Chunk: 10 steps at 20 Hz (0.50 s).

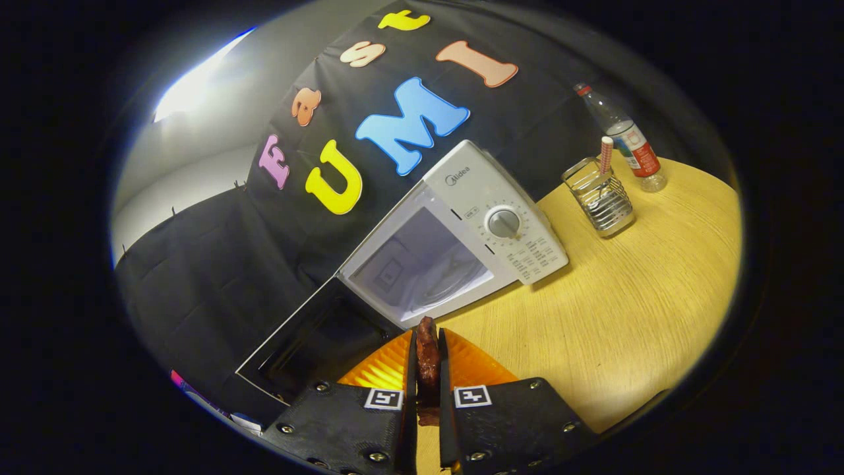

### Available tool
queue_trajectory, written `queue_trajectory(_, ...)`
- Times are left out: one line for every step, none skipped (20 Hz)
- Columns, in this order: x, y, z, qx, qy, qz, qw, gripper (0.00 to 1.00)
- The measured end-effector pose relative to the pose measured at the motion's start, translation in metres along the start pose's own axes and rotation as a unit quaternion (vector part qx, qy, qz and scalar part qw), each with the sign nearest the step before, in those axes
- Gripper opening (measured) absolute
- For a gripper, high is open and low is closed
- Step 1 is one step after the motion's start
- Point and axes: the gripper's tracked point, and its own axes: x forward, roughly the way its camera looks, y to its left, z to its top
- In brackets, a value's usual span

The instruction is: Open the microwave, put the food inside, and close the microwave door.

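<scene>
A white microwave [461,224] stands on the wooden table [613,310], tilted in my view. Its door [310,343] is swung wide open to the left, and the bright inner cavity [422,267] with its glass turntable shows. My gripper [427,356] is shut on a dark reddish-brown piece of food [427,353], which sticks up between the two fingers. The food sits just short of the cavity's front edge, in front of the microwave's opening.
A wire holder [601,198] with a striped stick in it stands on the table to the right of the microwave. A clear plastic bottle [623,135] with a red label stands behind it. Bare tabletop stretches between the fingers and those items.
</scene>
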Motion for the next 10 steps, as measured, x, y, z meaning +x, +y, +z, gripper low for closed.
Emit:
queue_trajectory(0.007, 0.007, 0.001, -0.002, -0.004, 0.003, 1.0, 0.14)
queue_trajectory(0.015, 0.014, 0.0, -0.004, -0.006, 0.004, 1.0, 0.14)
queue_trajectory(0.025, 0.019, 0.0, -0.007, -0.008, 0.003, 1.0, 0.14)
queue_trajectory(0.034, 0.024, 0.0, -0.009, -0.011, 0.002, 1.0, 0.14)
queue_trajectory(0.043, 0.031, 0.001, -0.012, -0.015, 0.002, 1.0, 0.14)
queue_trajectory(0.052, 0.038, 0.001, -0.015, -0.021, 0.002, 1.0, 0.14)
queue_trajectory(0.063, 0.043, 0.003, -0.018, -0.028, -0.001, 0.999, 0.14)
queue_trajectory(0.074, 0.046, 0.003, -0.017, -0.031, -0.005, 0.999, 0.14)
queue_trajectory(0.086, 0.051, 0.005, -0.011, -0.035, -0.006, 0.999, 0.14)
queue_trajectory(0.098, 0.056, 0.004, -0.003, -0.038, -0.009, 0.999, 0.14)
